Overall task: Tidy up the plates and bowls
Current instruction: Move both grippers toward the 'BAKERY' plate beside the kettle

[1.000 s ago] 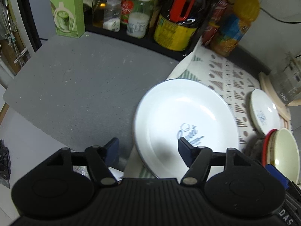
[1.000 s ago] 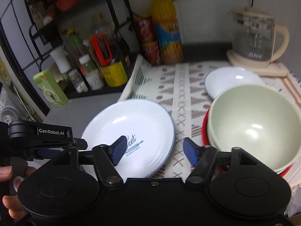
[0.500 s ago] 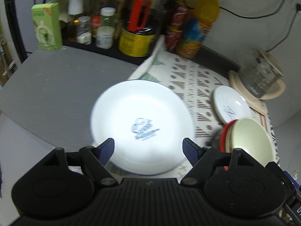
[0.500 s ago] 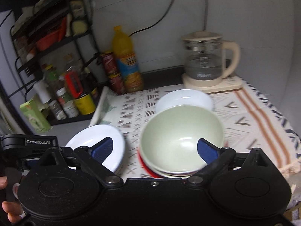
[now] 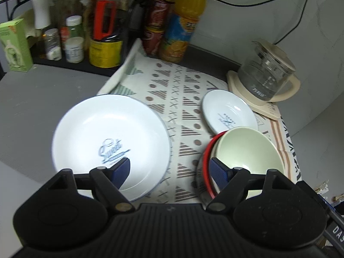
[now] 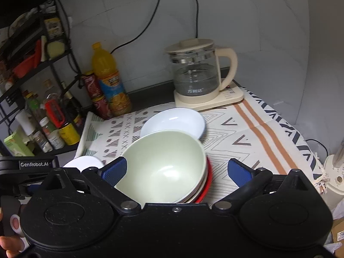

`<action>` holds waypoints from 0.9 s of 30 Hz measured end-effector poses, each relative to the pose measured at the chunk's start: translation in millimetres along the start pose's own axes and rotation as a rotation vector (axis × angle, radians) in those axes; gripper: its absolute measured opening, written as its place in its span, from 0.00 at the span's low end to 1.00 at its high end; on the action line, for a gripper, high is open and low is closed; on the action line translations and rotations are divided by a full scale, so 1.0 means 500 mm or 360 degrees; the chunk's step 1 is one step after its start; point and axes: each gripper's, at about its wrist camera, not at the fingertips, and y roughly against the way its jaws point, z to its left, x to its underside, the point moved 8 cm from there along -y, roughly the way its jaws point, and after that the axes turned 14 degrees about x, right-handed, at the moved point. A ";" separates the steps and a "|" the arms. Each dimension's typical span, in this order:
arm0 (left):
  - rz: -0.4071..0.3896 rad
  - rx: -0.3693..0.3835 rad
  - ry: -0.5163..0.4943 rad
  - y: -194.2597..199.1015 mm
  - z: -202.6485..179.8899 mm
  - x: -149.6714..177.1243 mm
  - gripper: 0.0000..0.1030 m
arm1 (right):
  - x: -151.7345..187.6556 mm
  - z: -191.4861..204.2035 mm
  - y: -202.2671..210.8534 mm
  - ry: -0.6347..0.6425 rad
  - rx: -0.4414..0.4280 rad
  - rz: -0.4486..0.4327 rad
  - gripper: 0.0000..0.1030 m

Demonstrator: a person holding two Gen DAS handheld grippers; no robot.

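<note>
Left gripper held low and level over the near edge of the counter, jaws spread wide, nothing between them; left blue pad over the near rim of the large white plate, right pad over the rim of the stacked bowls. Plate lying flat, partly on the grey counter, partly on the patterned cloth. Right gripper raised a little higher, aimed toward the back wall, jaws likewise wide apart and empty, straddling the pale green bowl without visible contact. Green bowl nested on top of the stack, a red rim showing beneath it. Small white plate just behind the stack, touching or nearly so; cannot tell which. Glass kettle on its cream base at the back of the cloth, orange juice bottle to its left. Fingers of a hand visible at the lower left corner.
</note>
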 end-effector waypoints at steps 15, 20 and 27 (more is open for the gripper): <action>0.0027 0.0119 0.0000 -0.135 -0.061 -0.114 0.77 | -0.111 -0.038 -0.130 -0.0094 0.0027 0.0082 0.98; 0.0053 0.0142 -0.0006 -0.181 -0.076 -0.135 0.77 | -0.134 -0.045 -0.178 -0.0074 0.0065 0.0120 0.98; 0.0130 0.0169 0.0009 -0.253 -0.078 -0.150 0.76 | -0.139 -0.043 -0.264 -0.0087 0.0023 0.0307 0.85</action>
